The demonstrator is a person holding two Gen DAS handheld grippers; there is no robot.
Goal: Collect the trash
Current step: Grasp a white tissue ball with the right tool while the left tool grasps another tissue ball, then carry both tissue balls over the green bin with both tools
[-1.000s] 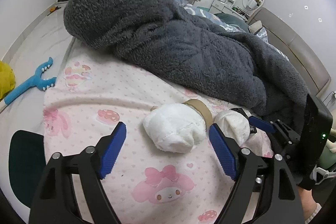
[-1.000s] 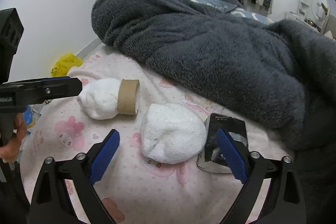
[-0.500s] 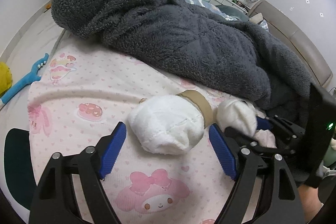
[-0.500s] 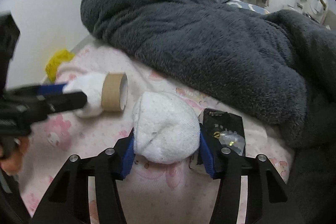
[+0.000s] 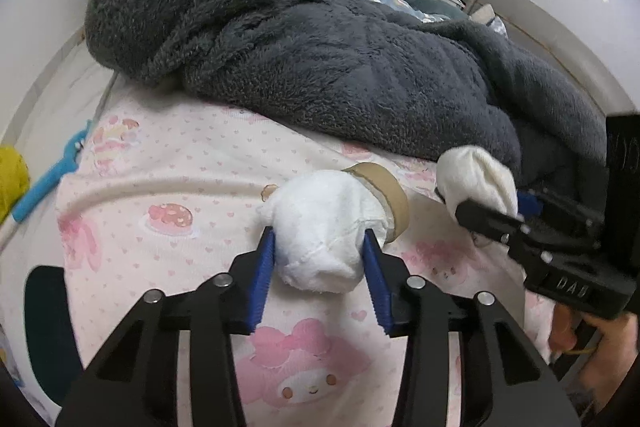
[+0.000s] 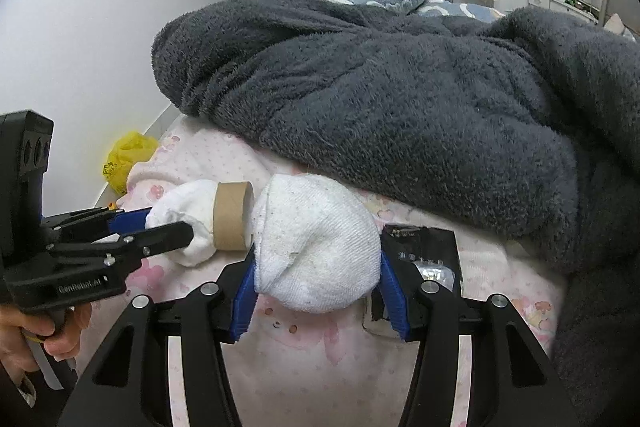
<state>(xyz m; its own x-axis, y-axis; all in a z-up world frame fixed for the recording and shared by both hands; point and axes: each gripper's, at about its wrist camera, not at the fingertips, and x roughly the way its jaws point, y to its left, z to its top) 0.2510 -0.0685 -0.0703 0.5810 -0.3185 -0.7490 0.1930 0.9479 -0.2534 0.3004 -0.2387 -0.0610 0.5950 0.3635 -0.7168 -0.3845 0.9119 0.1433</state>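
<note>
My left gripper [image 5: 320,247] is shut on a white wad of paper [image 5: 324,223] whose far end is stuck in a brown cardboard tube [image 5: 386,187], on the pink printed bedsheet [image 5: 168,187]. My right gripper [image 6: 318,275] is shut on a second white bundle [image 6: 316,243]. That bundle also shows in the left wrist view [image 5: 476,179], at the right. The wad and tube also show in the right wrist view [image 6: 232,217], held by the left gripper [image 6: 160,233]. A black foil wrapper [image 6: 424,259] lies on the sheet just right of the right gripper.
A bulky dark grey fleece blanket [image 5: 320,55] covers the bed behind the items. A yellow plastic bag [image 6: 128,155] lies on the floor at the left, with a blue plastic tool [image 5: 52,179] beside the bed. Hanging clothes and a wall stand beyond.
The left gripper closed on the white wad with the tube. The right gripper closed on the second white bundle half a second earlier and still holds it.
</note>
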